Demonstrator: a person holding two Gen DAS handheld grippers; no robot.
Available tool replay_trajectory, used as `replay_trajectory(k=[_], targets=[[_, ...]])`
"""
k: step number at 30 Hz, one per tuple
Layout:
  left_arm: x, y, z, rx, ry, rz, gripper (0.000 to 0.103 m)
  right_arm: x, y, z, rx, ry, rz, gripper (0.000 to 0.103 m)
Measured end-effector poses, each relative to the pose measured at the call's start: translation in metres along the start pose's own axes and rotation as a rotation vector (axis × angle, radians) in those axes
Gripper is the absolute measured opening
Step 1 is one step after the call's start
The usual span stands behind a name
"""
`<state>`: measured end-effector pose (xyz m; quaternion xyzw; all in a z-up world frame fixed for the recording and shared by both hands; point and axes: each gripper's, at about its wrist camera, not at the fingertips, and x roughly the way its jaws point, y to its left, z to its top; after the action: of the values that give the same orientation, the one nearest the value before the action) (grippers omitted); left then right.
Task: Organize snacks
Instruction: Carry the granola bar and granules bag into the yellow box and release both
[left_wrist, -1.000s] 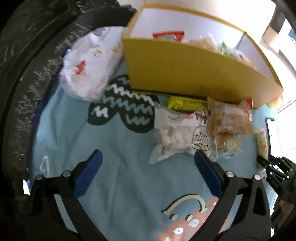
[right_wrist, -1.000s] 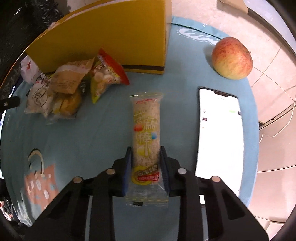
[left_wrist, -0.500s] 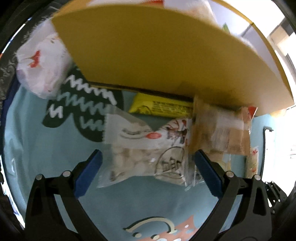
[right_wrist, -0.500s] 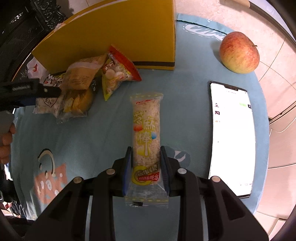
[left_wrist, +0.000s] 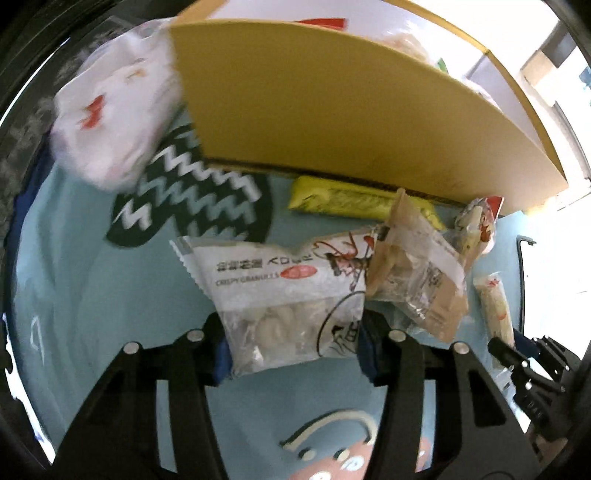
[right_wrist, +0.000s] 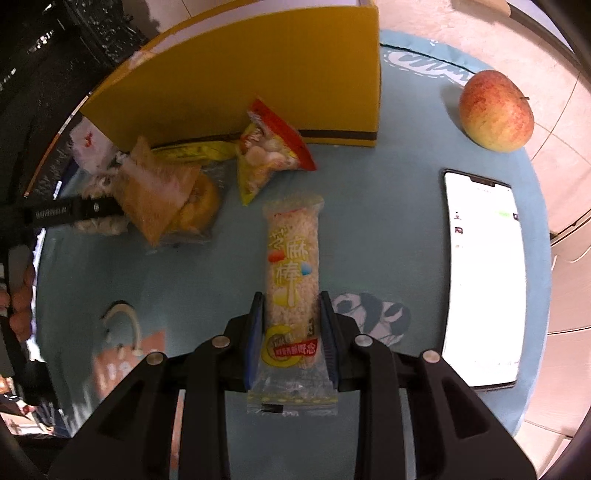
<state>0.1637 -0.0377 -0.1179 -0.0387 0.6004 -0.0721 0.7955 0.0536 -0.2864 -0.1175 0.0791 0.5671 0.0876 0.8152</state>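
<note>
Now each hand-held gripper clamps one packet: left (left_wrist: 295, 354) perhaps granules (left_wrist: 280, 295), right (right_wrist: 291, 332) rice bar (right_wrist: 291, 273).

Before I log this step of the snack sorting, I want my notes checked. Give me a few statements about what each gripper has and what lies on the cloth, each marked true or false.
1. The right gripper is shut on the rice bar. True.
2. The left gripper is bare, with nothing between its fingers. False: the white granule bag sits between them; they have just been closing on it.
3. An apple lies on the blue cloth, right of the yellow box. True.
4. The phone is dark. False: its screen is lit.
5. The yellow bar is inside the box. False: it lies on the cloth against the box's front wall.
</note>
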Motion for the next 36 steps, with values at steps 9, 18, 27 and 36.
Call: replay_trajectory(k=[9,18,27,36], targets=[[-0.039,0.025,-0.030,-0.064,-0.028,-0.062,0.054,-0.013,-0.010,-0.009,0.068,0.018,0.090,0.029],[-0.039,0.037,-0.043,-0.081,-0.010,-0.042,0.054,0.007,0.022,-0.018,-0.138,0.051,-0.139,0.034],[-0.054,0.044,-0.042,-0.082,-0.037,-0.031,0.054,-0.010,0.000,-0.019,0.038,0.055,0.084,0.029],[-0.096,0.030,-0.018,-0.021,-0.131,-0.069,0.054,-0.081,0.008,0.007,0.012,-0.107,0.158,0.029]])
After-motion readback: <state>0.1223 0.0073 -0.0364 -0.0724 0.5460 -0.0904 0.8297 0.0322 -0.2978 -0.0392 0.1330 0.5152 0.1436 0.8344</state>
